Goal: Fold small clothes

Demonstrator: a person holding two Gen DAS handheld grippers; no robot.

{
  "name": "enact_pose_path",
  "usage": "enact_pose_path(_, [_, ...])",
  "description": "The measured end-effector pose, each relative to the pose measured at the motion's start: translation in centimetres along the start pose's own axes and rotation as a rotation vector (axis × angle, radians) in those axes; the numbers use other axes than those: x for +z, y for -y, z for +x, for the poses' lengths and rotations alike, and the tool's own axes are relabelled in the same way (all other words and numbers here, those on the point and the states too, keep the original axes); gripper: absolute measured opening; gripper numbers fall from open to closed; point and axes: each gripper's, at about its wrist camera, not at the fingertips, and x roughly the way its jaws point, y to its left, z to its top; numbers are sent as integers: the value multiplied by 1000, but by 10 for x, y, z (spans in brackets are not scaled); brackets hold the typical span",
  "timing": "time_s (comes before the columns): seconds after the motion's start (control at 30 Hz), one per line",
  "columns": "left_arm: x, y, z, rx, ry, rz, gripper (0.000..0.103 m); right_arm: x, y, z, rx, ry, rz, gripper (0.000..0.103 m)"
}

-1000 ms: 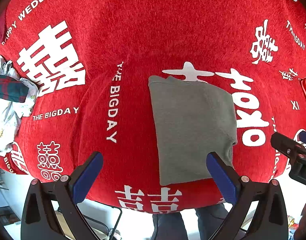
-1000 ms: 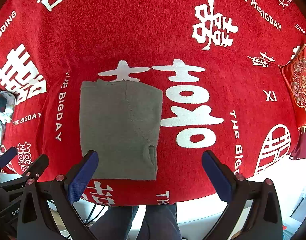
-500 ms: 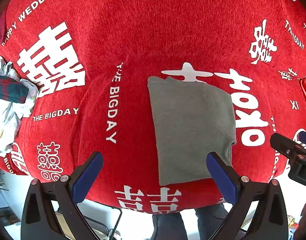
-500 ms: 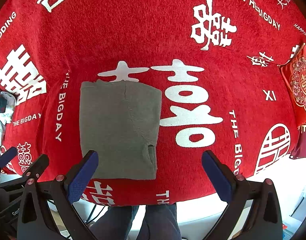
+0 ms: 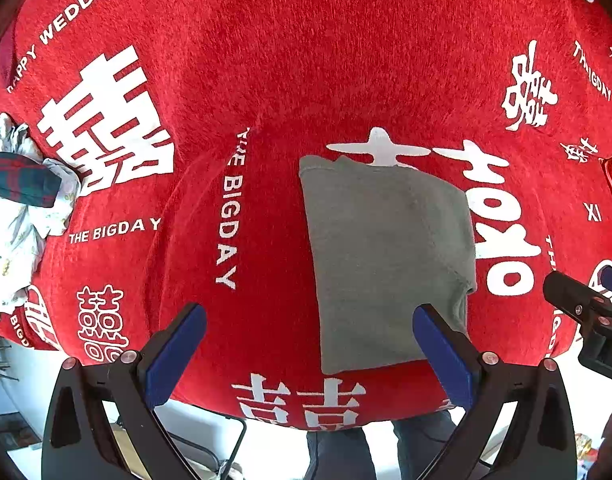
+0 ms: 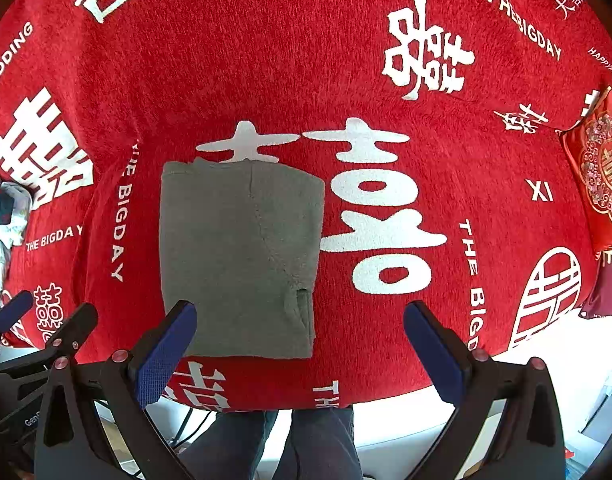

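A gray garment (image 5: 390, 264) (image 6: 237, 260), folded into a flat upright rectangle, lies near the tabletop's near edge, its open hem at the near right corner.

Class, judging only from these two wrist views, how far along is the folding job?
Done: the grey garment lies folded into a neat rectangle on the red cloth. In hand: nothing; the left gripper and right gripper are both open and hold nothing. Left: a crumpled pile of clothes at the cloth's left edge looks unfolded.
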Motion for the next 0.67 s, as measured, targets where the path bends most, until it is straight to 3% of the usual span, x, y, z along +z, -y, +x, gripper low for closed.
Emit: enact_pose_path(0.67, [1, 0, 5, -31, 10, -17, 103, -1, -5, 6, -7, -19, -8, 103])
